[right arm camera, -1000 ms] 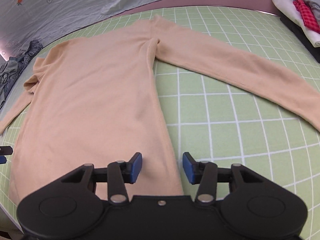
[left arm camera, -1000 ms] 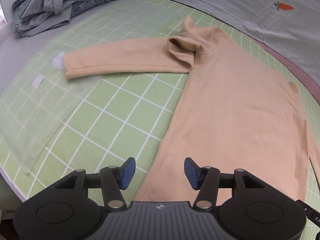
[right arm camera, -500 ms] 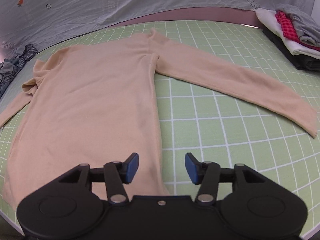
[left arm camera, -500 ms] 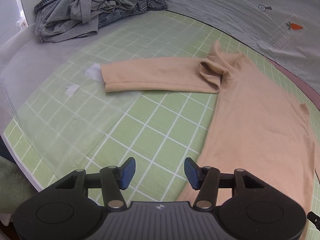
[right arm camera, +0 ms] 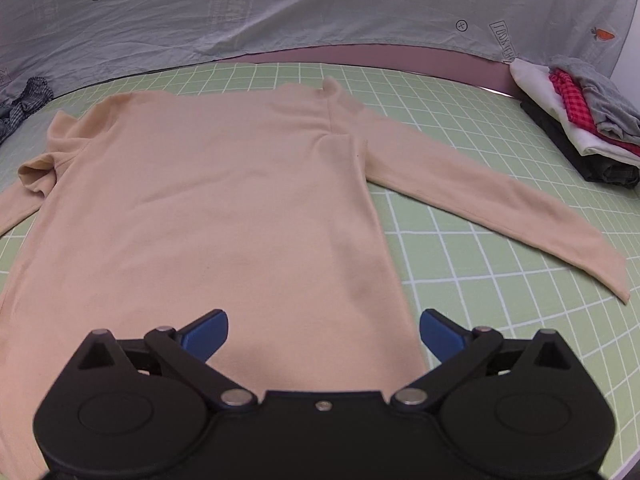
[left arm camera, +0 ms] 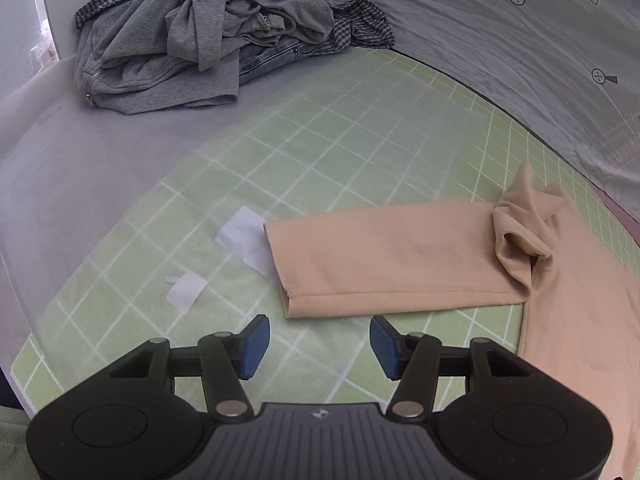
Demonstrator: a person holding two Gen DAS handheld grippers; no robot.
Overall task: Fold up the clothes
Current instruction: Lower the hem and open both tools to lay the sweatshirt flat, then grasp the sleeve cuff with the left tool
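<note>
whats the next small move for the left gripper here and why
Probably ease the left gripper forward and down onto the cuff of the peach top, then close on it. Its jaws stand open and empty just short of that cuff, and the sleeve lies flat, stretched out to the side, so folding it in over the body looks due.

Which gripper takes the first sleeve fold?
Left, probably. The left gripper is open just short of the sleeve cuff. The right gripper is open over the sweater's hem, its sleeve end off aside.
</note>
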